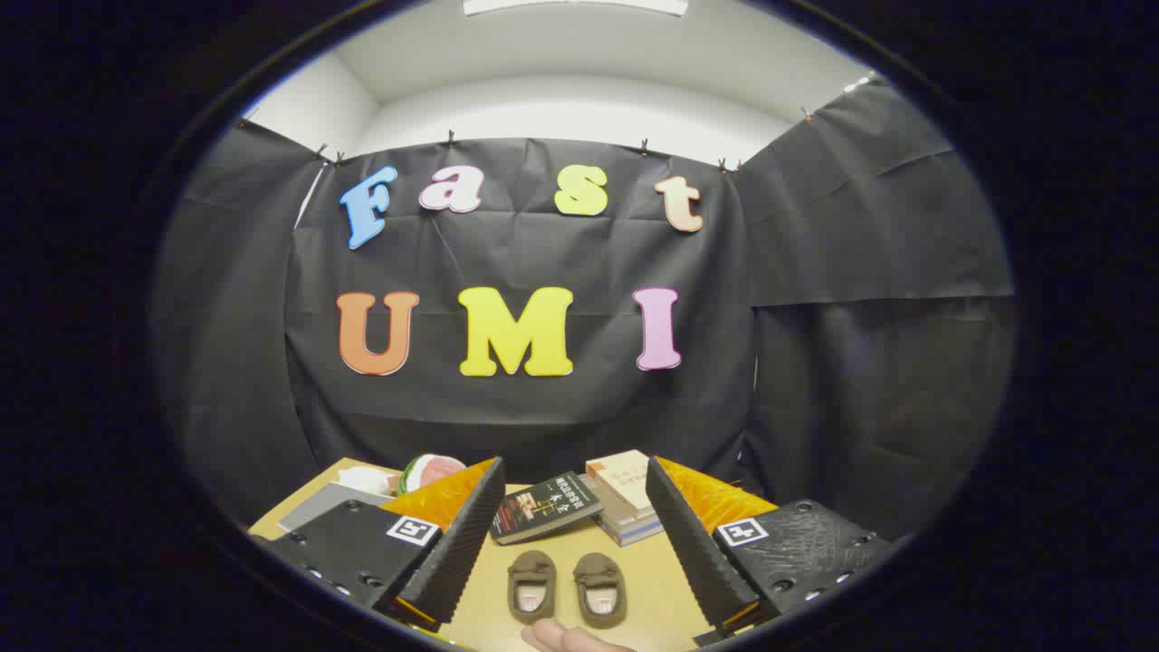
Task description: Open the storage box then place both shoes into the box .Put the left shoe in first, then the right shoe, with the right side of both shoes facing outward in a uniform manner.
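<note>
Two small brown shoes lie side by side on the wooden table (652, 598), between my fingers and a little ahead of them: the left one (531, 585) and the right one (600, 589), openings up, toes pointing away. My gripper (570, 543) is open, held above the table with nothing between its fingers (457, 552). A person's fingertips (566, 638) show just below the shoes, close to them.
Beyond the shoes lie a dark book (546, 507) and a short stack of books (627, 498). At the far left of the table sit a round red, white and green object (430, 471), a white thing (364, 478) and a grey flat item (328, 503).
</note>
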The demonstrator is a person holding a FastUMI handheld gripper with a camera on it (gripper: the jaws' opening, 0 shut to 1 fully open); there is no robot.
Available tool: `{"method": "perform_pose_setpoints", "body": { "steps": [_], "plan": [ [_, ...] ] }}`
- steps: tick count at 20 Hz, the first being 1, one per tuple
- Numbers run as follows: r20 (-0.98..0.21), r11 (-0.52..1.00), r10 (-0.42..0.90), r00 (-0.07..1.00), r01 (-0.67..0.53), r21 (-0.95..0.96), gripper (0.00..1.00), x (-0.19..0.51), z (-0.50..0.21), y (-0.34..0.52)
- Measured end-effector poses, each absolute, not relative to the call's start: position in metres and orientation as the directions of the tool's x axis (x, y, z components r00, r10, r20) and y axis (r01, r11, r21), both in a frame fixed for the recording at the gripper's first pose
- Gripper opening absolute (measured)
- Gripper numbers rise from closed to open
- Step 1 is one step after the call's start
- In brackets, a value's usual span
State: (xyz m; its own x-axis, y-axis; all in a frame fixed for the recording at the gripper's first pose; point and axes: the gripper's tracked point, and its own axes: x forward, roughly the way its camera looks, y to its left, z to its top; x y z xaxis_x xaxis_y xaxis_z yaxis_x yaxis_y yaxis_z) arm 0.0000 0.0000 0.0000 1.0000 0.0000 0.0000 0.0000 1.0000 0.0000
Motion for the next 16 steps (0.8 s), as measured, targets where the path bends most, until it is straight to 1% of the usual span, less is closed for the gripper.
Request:
{"method": "perform_pose_setpoints", "body": {
  "steps": [12, 16],
  "plan": [
    [-0.042, 1.000, 0.016, 0.999, -0.017, -0.009, 0.95, 0.032, -0.026, -0.019],
    [-0.096, 0.997, 0.073, 0.993, -0.074, -0.001, 0.95, 0.051, -0.052, -0.001]
  ]
}}
